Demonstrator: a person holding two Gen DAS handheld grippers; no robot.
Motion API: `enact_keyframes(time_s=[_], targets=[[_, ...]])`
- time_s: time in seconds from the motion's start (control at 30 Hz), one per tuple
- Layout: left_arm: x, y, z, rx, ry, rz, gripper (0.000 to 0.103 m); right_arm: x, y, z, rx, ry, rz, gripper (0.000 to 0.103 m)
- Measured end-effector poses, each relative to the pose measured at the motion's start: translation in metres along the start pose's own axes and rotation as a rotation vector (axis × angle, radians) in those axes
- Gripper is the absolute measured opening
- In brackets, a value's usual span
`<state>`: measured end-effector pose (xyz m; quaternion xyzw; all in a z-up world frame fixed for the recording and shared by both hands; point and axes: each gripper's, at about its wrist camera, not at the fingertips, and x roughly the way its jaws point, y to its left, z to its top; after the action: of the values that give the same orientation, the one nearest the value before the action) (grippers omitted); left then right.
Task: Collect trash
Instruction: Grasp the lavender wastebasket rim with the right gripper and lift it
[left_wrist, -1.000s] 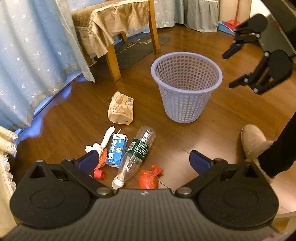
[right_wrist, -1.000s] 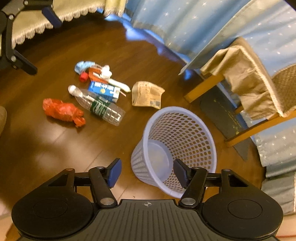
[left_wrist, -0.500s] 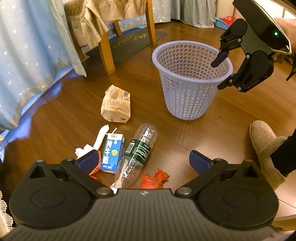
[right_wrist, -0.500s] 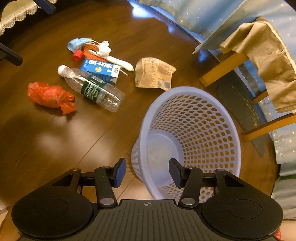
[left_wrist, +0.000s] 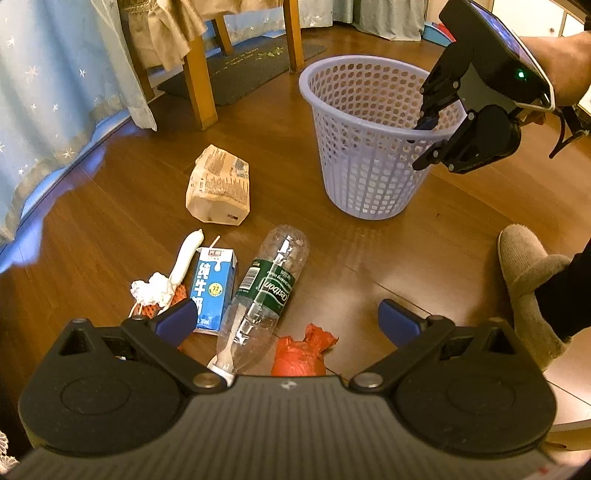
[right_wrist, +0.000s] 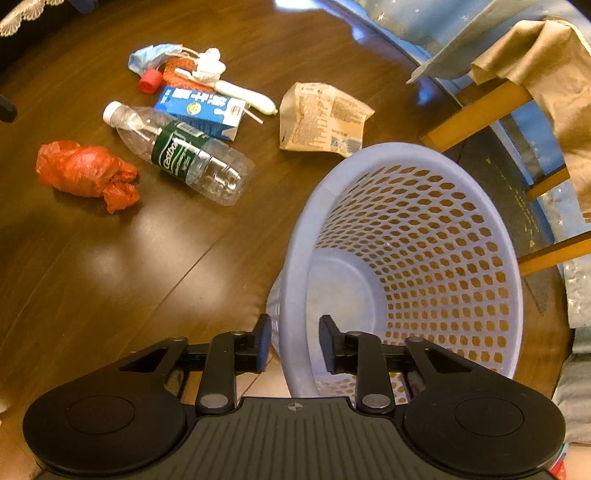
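Note:
A lilac mesh basket stands upright on the wooden floor. My right gripper straddles its near rim, one finger inside and one outside, with thin gaps still showing, so it is open. The left wrist view shows that same gripper at the basket's right edge. Trash lies in a cluster: a clear bottle, a blue milk carton, a red plastic bag, a brown paper bag and white tissue. My left gripper hangs wide open over the bottle and red bag.
Wooden table legs, a dark mat and a starred blue curtain lie beyond the trash. A person's slippered foot stands at the right. A red cap and a blue mask sit beside the tissue.
My right gripper has come down onto the basket rim and its fingers have narrowed around it. My left gripper has dropped closer to the bottle and red bag, staying open.

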<state>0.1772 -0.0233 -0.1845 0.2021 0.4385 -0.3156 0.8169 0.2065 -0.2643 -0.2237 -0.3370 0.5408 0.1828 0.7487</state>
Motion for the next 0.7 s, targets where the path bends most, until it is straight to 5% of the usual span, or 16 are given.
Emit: enact_keyframes(time_s=[0.37, 0.7], targets=[[0.0, 0.004, -0.005, -0.002, 0.012, 0.007, 0.102, 0.003, 0.011, 0.004, -0.02, 0.017, -0.043, 0.011], [0.013, 0.001, -0.009, 0.075, 0.048, -0.014, 0.102, 0.006, 0.06, 0.003, -0.148, 0.048, -0.138, 0.01]])
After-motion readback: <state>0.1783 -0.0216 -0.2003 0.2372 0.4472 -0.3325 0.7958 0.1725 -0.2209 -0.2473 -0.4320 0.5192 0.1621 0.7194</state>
